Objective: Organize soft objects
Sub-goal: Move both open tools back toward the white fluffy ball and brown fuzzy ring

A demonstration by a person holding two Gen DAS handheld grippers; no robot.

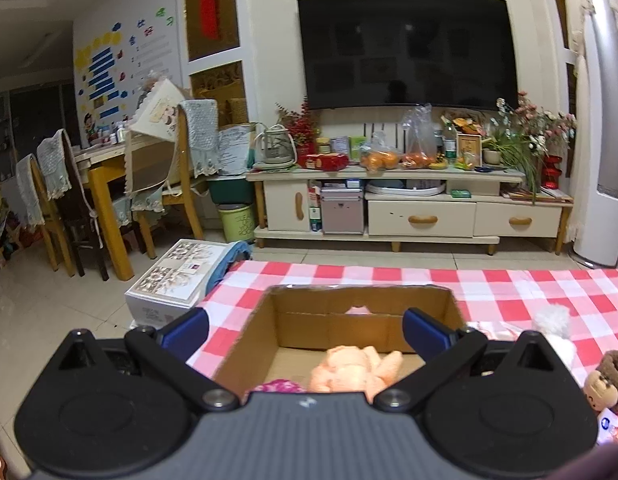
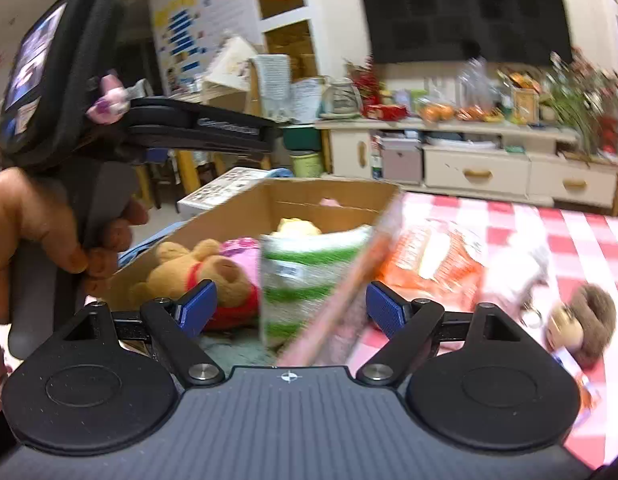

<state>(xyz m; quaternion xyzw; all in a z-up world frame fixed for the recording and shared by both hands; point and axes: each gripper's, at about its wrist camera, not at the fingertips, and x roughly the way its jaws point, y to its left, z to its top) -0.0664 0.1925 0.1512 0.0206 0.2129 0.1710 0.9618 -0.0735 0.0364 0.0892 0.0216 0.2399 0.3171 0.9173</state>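
right gripper (image 2: 291,306) wide open, above cardboard box (image 2: 269,200)

I see a big black TV (image 1: 407,48) on the wall, a cream cabinet (image 1: 409,208) under it, wooden chairs (image 1: 177,184) and pale floor tiles (image 1: 49,304).

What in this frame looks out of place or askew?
The green-and-white striped soft item stands tilted against the cardboard box's near right wall, half blurred, rather than lying flat among the toys. The brown-haired doll and orange packet lie outside on the checked cloth.
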